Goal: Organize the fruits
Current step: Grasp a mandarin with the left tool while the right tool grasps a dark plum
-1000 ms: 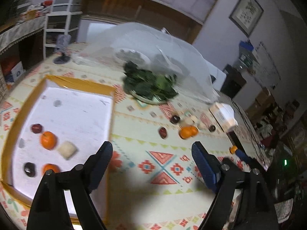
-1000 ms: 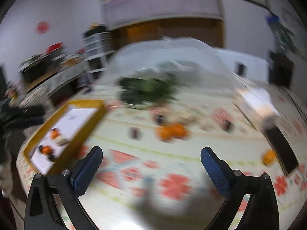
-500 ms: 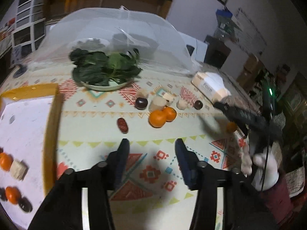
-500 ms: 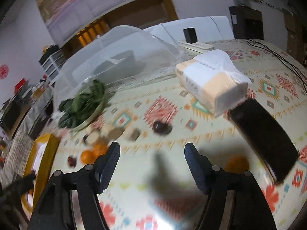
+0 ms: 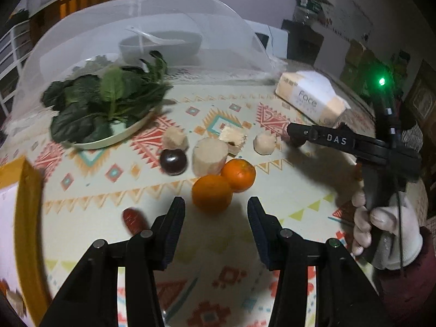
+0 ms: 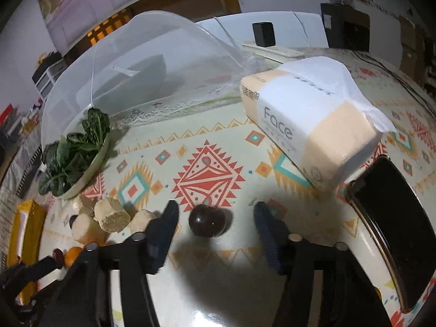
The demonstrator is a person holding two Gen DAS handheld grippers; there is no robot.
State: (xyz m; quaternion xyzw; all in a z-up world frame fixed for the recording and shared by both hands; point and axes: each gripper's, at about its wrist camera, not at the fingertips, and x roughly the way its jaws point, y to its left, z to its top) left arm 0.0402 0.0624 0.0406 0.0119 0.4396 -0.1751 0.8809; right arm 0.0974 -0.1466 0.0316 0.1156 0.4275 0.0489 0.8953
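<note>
1. A dark plum (image 6: 207,220) is being framed between the blue pads of the right gripper (image 6: 215,215) on the patterned tablecloth (image 6: 207,174); a clear gap is being left on either side, so nothing is being clamped, though the jaws have just been closing around it.

2. An orange (image 5: 212,194) is being approached by the left gripper (image 5: 216,212); its jaws are being held partly apart, having just been narrowed, and the fruit is lying just beyond the fingertips (image 5: 176,212), untouched.

3. A second orange (image 5: 238,173) is being pressed against the first, with a second dark plum (image 5: 173,161), a red date (image 5: 133,220) and several pale cut chunks (image 5: 209,158) being shown close by on the cloth.

4. In the left wrist view, the right gripper is being seen from the side, gripped by a white-gloved hand (image 5: 387,226), its tip being lowered beside the pale pieces.

5. A plate of leafy greens (image 5: 106,103) is being kept behind the fruit, at the edge of a mesh food cover (image 5: 152,35) under which a bowl (image 5: 160,46) is being sheltered.

6. A pack of face tissues (image 6: 313,120) and a dark phone (image 6: 392,226) are being shown to the right of the framed plum, and a yellow-rimmed tray (image 5: 27,212) at the far left.
</note>
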